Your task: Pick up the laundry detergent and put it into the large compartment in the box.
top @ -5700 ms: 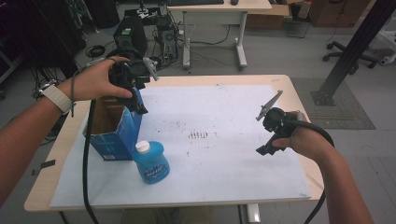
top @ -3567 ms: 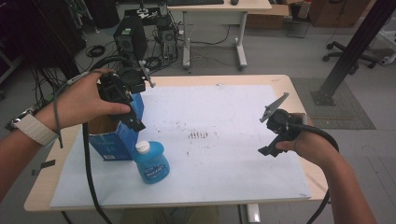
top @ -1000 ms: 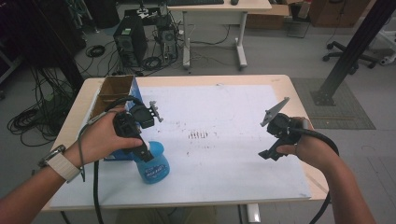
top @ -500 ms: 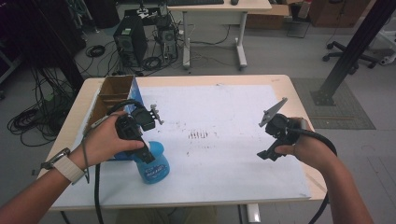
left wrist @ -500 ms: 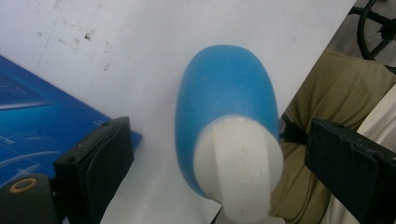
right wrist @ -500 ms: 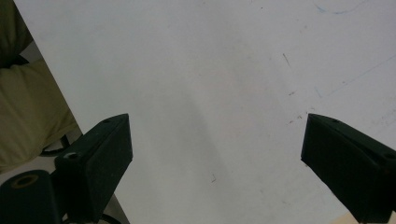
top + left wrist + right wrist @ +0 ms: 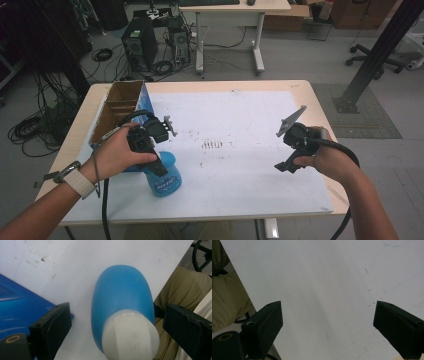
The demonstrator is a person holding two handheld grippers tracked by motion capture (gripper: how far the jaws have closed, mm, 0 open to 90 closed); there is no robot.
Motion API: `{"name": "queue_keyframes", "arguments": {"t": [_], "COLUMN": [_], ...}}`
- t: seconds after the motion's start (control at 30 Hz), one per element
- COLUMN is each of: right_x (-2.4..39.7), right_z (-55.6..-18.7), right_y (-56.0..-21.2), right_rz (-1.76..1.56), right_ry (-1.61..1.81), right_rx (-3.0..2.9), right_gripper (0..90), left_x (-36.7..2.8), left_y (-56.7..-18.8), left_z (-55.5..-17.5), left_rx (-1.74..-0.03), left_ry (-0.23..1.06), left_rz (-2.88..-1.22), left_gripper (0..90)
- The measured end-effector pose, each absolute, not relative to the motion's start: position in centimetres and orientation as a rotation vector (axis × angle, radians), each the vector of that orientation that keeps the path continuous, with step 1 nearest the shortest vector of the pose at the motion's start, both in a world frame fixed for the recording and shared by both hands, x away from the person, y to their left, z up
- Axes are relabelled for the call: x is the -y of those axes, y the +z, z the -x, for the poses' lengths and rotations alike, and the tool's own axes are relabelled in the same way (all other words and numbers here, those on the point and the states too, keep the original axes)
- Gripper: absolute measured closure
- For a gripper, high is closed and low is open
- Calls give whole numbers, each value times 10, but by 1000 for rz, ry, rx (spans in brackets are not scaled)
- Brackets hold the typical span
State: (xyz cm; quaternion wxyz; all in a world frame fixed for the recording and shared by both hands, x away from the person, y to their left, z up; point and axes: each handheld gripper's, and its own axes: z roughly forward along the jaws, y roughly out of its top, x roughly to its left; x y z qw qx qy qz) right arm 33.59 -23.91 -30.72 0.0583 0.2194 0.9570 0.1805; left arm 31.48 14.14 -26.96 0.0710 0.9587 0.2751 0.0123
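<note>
1. A light wooden table (image 7: 320, 107) carried everything.
2. A white sheet (image 7: 240, 130) covered most of its top.
3. A blue bottle (image 7: 164, 177) stood on the sheet.
4. An open blue box (image 7: 117, 107) sat at the sheet's left edge.

Bottle (image 7: 164, 179) on table (image 7: 240, 86), just right of box (image 7: 120, 107); left gripper (image 7: 159, 167) over bottle.

1. The blue bottle (image 7: 122, 302) between my left jaws is smooth plastic with a soft sheen; its white cap (image 7: 131, 336) looks matt.
2. My jaw pads are matt black, faintly grainy.
3. The box (image 7: 120, 107) is cardboard, raw brown inside, glossy blue print outside.
4. White paper sheet (image 7: 240, 125), matt and scuffed, covers the pale wooden table (image 7: 320, 105).
</note>
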Motion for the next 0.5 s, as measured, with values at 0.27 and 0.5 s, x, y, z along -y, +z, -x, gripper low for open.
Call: {"name": "queue_keyframes", "arguments": {"t": [0.27, 0.5], "right_x": [239, 239], "right_z": [-336, -336], "right_y": [-307, -307], "right_rz": [-665, -666], "right_ry": [549, 549], "right_rx": [-2900, -2899], "right_gripper": [89, 89], "left_x": [-139, -138], "left_y": [-279, -284], "left_z": [-315, -316], "left_rx": [-831, -831], "left_ry": [34, 33], "left_rz": [-2893, -2893], "left_gripper": [92, 121]}}
